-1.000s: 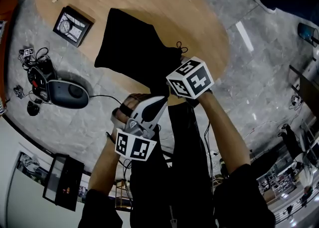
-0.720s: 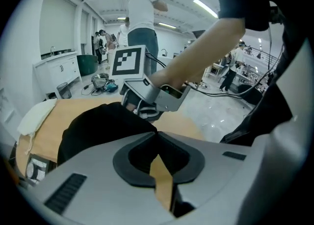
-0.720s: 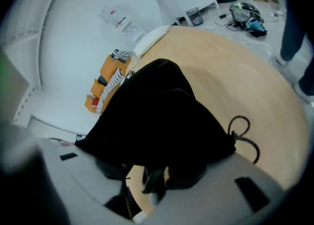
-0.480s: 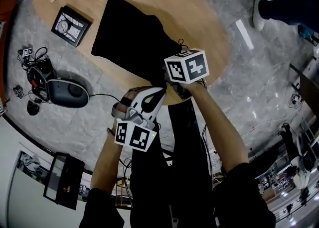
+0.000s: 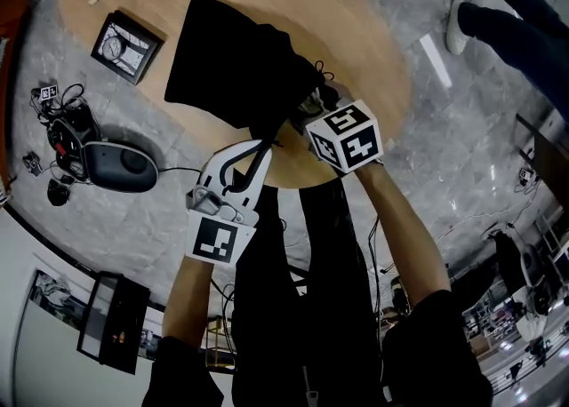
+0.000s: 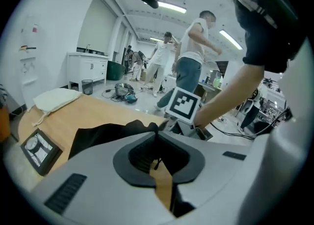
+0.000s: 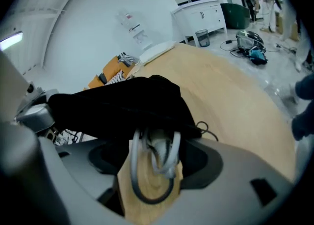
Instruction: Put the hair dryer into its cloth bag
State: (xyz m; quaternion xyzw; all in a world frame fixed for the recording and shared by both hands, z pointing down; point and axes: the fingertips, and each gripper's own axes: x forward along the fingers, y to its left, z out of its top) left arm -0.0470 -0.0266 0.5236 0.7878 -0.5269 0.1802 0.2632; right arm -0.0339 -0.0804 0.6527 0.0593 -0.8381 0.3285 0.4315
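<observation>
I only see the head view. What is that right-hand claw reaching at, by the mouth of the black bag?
Observer: The right gripper view shows loops of grey cord hanging out of the black cloth bag. They lie between the jaws of the right gripper, which have just been opening and do not press on them.
Operator: Is the left claw open too?
Observer: No. In the left gripper view, the left gripper has its jaws together, with a thin dark strand at their seam.
Operator: What else in the room am I missing?
Observer: A white cabinet stands against the wall, with a bin beside it.
</observation>
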